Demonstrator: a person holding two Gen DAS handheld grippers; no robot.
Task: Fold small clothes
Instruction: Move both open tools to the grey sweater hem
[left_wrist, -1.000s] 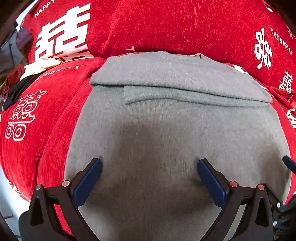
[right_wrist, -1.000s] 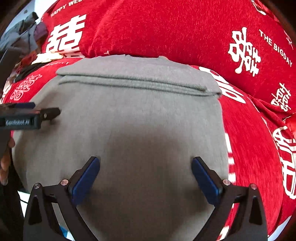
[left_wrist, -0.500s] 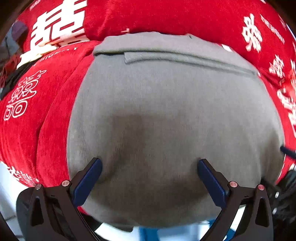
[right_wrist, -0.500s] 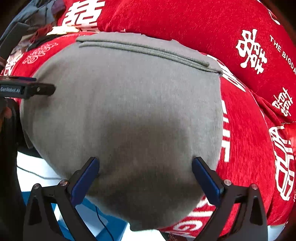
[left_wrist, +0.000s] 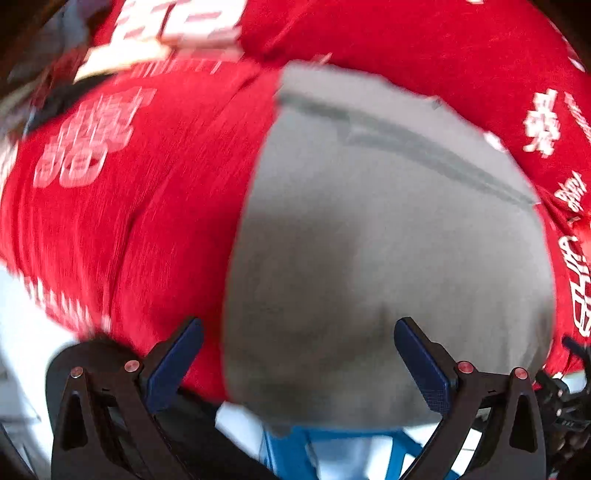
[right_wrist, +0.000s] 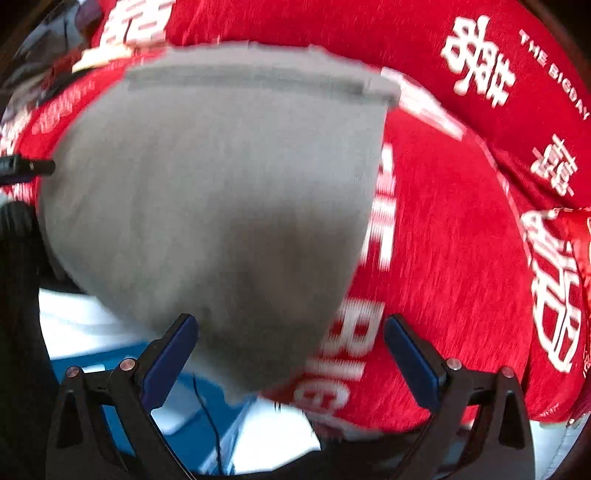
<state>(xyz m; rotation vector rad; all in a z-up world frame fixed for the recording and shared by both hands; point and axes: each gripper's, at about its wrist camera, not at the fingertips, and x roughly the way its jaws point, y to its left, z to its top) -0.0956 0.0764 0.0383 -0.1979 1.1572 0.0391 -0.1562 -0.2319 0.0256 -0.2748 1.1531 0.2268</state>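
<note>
A grey knit garment (left_wrist: 388, 240) lies flat on a red cushion, its far edge folded over in a band (right_wrist: 255, 74). Its near hem hangs over the cushion's front edge. My left gripper (left_wrist: 297, 360) is open above the garment's near left corner, nothing between its blue pads. My right gripper (right_wrist: 290, 356) is open too, hovering over the garment's (right_wrist: 221, 192) near right corner and the red cover beside it. The left tool's tip (right_wrist: 31, 168) pokes in at the left of the right wrist view. Both views are motion-blurred.
The red sofa cover (left_wrist: 140, 206) with white characters runs left and right of the garment, with a back cushion (right_wrist: 332, 33) behind. A heap of other clothes (left_wrist: 48, 85) sits far left. Blue and white flooring (right_wrist: 184, 417) shows below the seat's front edge.
Both grippers have pulled back toward the seat's front edge and spread apart, left one leftward, right one rightward. The floor now shows below. Both stayed open; the garment has not moved.
</note>
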